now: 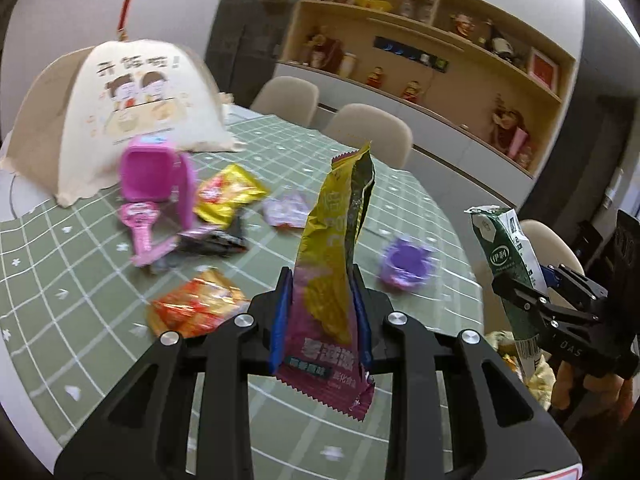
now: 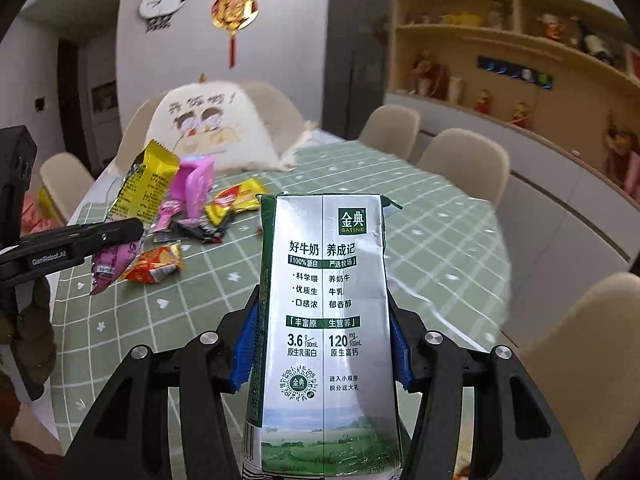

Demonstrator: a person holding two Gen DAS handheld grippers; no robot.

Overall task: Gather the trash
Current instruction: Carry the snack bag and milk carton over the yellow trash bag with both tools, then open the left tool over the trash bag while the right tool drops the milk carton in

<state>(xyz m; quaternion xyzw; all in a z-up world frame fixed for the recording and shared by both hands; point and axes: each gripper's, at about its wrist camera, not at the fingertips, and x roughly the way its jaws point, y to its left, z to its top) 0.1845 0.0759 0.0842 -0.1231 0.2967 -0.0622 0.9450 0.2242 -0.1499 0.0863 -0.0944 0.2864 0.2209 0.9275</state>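
We have the left hand-held gripper [image 1: 322, 320] clamped on a yellow-purple snack wrapper [image 1: 334, 264], upright above the desk [image 1: 80, 280]. Right hand-held gripper [image 2: 322, 344] pinches a milk carton [image 2: 324, 320], lifted too. More wrappers [image 1: 196, 308] lie on the desk.

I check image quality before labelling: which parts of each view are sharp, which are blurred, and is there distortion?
Left wrist view: the held snack wrapper is fairly sharp, while the pink container and purple cup on the table are smeared by motion blur. Right wrist view: the milk carton print is crisp; the shelves are soft. Both views: fisheye bends the tablecloth grid and darkens the corners.
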